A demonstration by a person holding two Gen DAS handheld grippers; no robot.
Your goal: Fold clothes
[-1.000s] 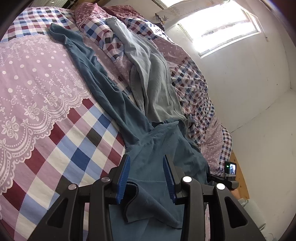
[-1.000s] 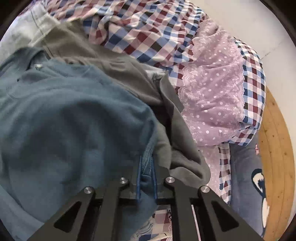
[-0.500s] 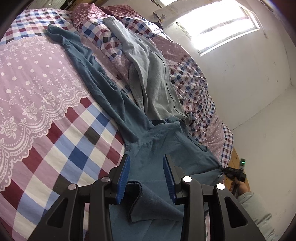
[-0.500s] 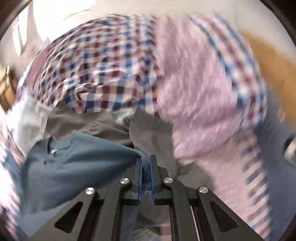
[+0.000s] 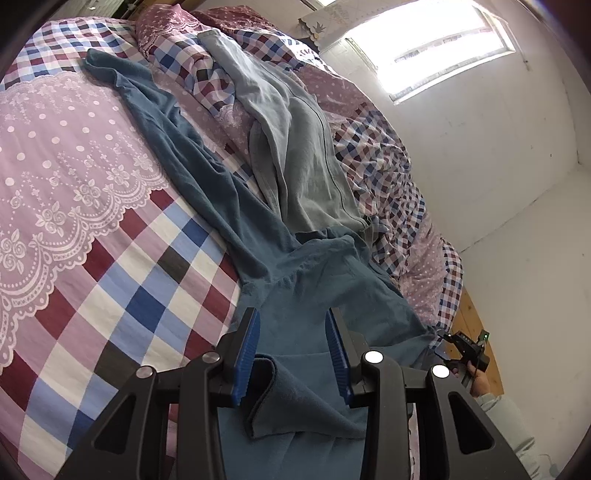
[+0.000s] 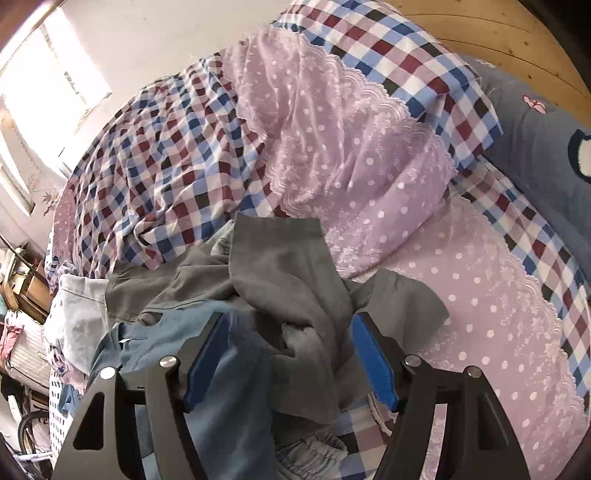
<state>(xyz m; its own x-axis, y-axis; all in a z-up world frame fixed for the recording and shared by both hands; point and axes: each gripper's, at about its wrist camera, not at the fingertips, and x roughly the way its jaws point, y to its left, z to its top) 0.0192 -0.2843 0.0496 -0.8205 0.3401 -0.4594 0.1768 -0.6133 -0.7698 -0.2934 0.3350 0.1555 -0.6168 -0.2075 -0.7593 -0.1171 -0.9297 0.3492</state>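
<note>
A teal long-sleeved shirt (image 5: 229, 206) lies stretched along the bed, one sleeve reaching toward the far upper left. My left gripper (image 5: 292, 315) hovers open over the shirt's near end, with a folded flap of teal cloth lying loose between its blue pads. In the right wrist view the right gripper (image 6: 290, 317) is open above a crumpled grey garment (image 6: 288, 273), and the teal shirt (image 6: 159, 339) sits just left of it with nothing held. The right gripper (image 5: 460, 341) also shows small at the shirt's far corner, in a person's hand.
A pale grey-blue garment (image 5: 299, 155) lies beside the teal shirt on the checked and lilac dotted bedding (image 5: 74, 155). Light denim cloth (image 6: 314, 452) peeks out near the bottom. A dark blue cushion (image 6: 546, 155) and wooden headboard (image 6: 480, 26) are at the right. Furniture clutter (image 6: 22, 280) stands at the left.
The right gripper was shut on the teal shirt's edge and now stands open with the cloth released; its view has swung toward the bedding. The left gripper stays open in nearly the same place.
</note>
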